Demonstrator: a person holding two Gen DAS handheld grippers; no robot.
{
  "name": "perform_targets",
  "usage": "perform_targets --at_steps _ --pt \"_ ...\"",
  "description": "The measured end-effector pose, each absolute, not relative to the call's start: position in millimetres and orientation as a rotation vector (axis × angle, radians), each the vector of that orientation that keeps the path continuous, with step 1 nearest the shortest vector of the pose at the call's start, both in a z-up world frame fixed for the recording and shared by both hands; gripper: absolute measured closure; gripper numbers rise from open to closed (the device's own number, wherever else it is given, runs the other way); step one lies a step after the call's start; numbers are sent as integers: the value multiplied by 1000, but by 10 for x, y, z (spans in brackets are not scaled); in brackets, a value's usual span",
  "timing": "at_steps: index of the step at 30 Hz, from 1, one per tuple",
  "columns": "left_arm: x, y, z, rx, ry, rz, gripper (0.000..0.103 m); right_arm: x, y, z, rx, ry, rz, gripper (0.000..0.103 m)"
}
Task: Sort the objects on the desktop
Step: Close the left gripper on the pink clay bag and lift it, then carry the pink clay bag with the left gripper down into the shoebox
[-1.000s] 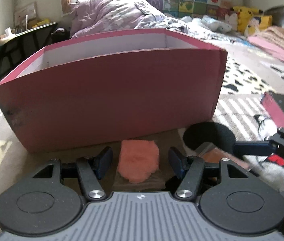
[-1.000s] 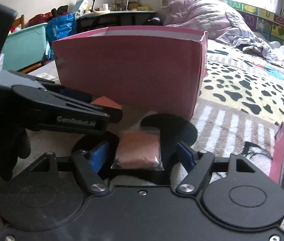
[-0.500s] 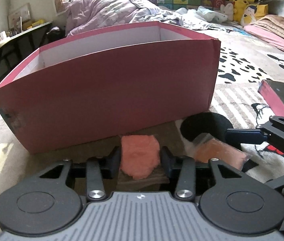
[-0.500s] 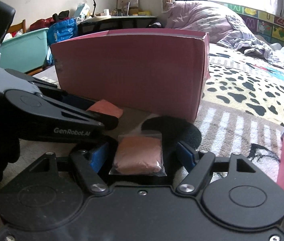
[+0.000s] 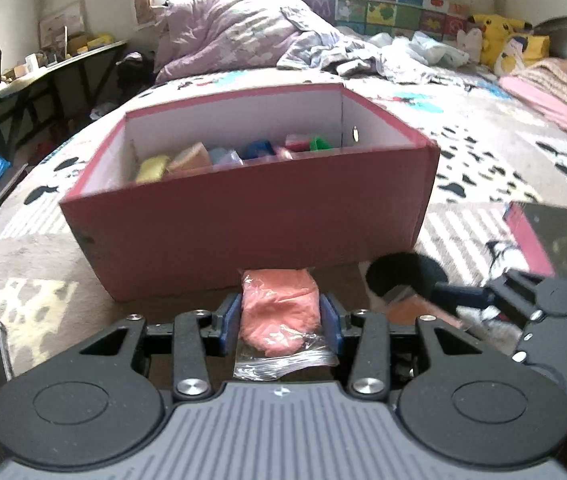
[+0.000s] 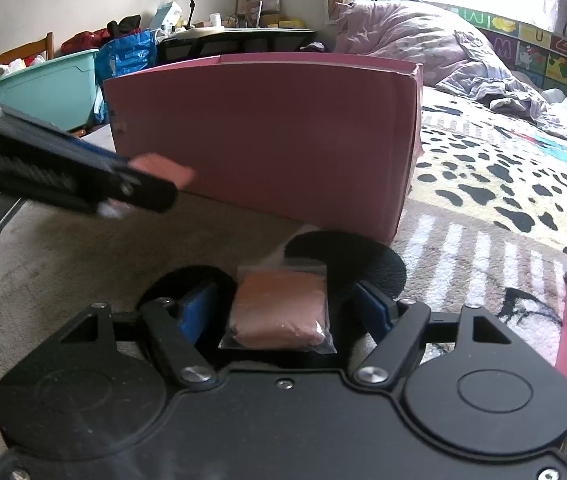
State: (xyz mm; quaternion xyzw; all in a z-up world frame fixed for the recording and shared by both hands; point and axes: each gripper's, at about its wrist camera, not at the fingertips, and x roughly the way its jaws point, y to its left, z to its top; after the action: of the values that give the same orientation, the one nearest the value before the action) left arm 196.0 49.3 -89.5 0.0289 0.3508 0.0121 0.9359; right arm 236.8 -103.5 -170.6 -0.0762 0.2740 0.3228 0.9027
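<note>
My left gripper [image 5: 279, 322] is shut on a pink clay bag [image 5: 279, 312] and holds it raised in front of the red box [image 5: 251, 220]. The box holds several coloured bags [image 5: 203, 158]. In the right wrist view the left gripper [image 6: 151, 190] shows at the left with the pink bag [image 6: 163, 170] at its tip. My right gripper [image 6: 279, 308] is open, its blue pads on either side of an orange-brown clay bag [image 6: 279, 308] lying on the rug, apart from it. The right gripper also shows in the left wrist view [image 5: 523, 304].
A dark box lid [image 5: 563, 240] with a red rim lies at the right. A black patch [image 6: 343, 256] of the rug sits by the box corner. A teal bin [image 6: 51, 84] and a blue bag [image 6: 127, 56] stand far left. Bedding [image 5: 243, 40] lies behind the box.
My left gripper closed on the pink bag and lifted it, so the box's inside now shows. The right gripper stayed open around the orange-brown bag.
</note>
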Motion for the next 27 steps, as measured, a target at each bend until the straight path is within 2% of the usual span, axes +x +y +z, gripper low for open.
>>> perform_targets --at_steps 12,14,27 --pt "2115 561 -278 72 636 51 62 2377 -1010 -1723 -170 594 667 25" --pt "2186 570 -202 81 625 58 62 2377 -1007 -1727 -170 596 673 21" --pt "2610 663 -138 90 638 107 62 2343 -1063 -1742 -129 570 679 18"
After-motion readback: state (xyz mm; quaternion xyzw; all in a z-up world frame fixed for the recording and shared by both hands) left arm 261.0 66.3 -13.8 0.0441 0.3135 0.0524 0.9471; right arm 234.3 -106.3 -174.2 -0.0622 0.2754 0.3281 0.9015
